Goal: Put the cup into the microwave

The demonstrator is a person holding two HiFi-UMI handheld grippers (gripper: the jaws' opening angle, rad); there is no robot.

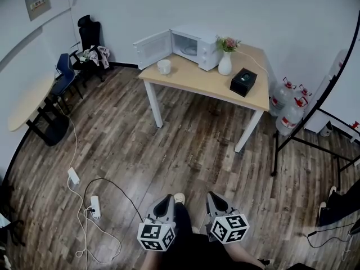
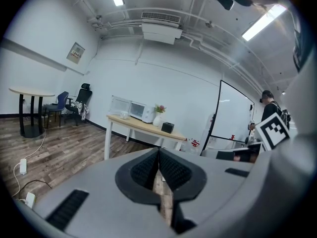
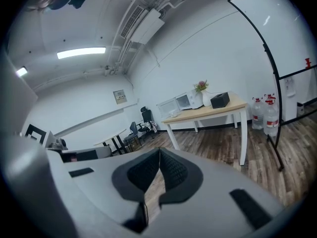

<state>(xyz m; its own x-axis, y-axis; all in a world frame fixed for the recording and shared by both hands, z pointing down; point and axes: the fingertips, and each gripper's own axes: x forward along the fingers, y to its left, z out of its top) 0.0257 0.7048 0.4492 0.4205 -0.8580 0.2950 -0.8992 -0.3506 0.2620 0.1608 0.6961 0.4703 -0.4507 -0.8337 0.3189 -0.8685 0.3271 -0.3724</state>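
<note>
A white cup (image 1: 163, 66) stands on the wooden table (image 1: 202, 83), just in front of the white microwave (image 1: 196, 46), whose door (image 1: 152, 48) hangs wide open to the left. Both grippers are low in the head view, far from the table across the floor. My left gripper (image 1: 165, 200) and right gripper (image 1: 214, 198) point toward the table, side by side. In the left gripper view the left gripper (image 2: 159, 151) is shut and empty, with the cup (image 2: 123, 114) small in the distance. The right gripper (image 3: 159, 151) is likewise shut on nothing, the microwave (image 3: 184, 101) far ahead.
A vase of flowers (image 1: 225, 59) and a black box (image 1: 243, 81) share the table. Water bottles (image 1: 289, 110) and a whiteboard stand (image 1: 306, 142) are at the right. Chairs (image 1: 84, 52), a round table (image 1: 27, 103) and floor cables with power strips (image 1: 84, 198) are at the left.
</note>
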